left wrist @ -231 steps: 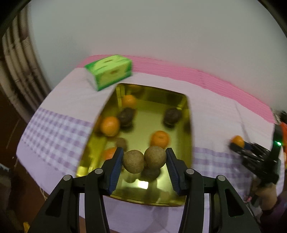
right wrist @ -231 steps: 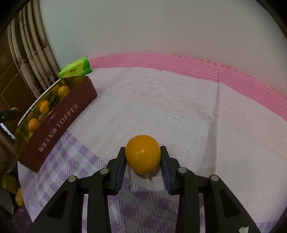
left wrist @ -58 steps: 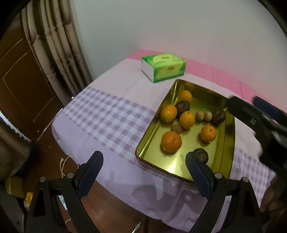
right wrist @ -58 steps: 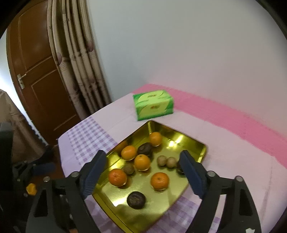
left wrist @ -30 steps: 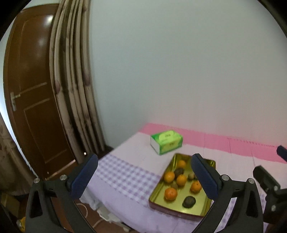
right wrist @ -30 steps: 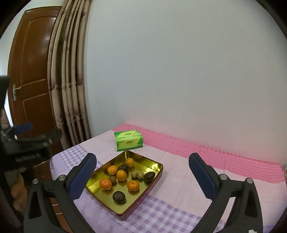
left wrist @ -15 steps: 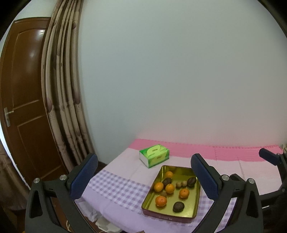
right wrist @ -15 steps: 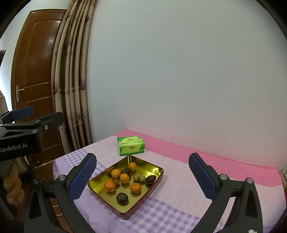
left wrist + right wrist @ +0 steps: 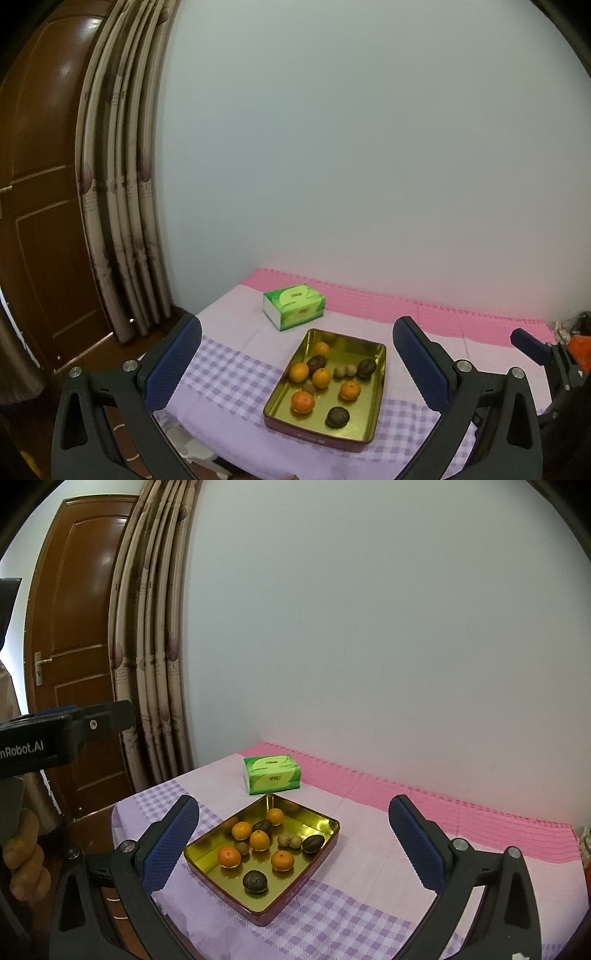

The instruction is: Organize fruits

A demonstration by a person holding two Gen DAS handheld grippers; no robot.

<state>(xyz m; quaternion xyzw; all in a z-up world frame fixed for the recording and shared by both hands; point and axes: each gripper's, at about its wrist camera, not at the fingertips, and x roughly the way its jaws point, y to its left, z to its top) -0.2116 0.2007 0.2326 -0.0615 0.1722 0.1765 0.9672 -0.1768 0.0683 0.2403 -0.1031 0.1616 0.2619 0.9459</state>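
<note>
Gold tin holds oranges, dark fruits, perhaps longans; both hand-held grippers released.

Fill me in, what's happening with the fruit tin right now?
Nobody is touching it. Both handheld grippers, left gripper and right gripper, are open, empty and held well back from the table. The gold tin sits on the checked tablecloth with oranges, dark fruits and small brown ones inside. A green tissue box stands just behind it.
</note>
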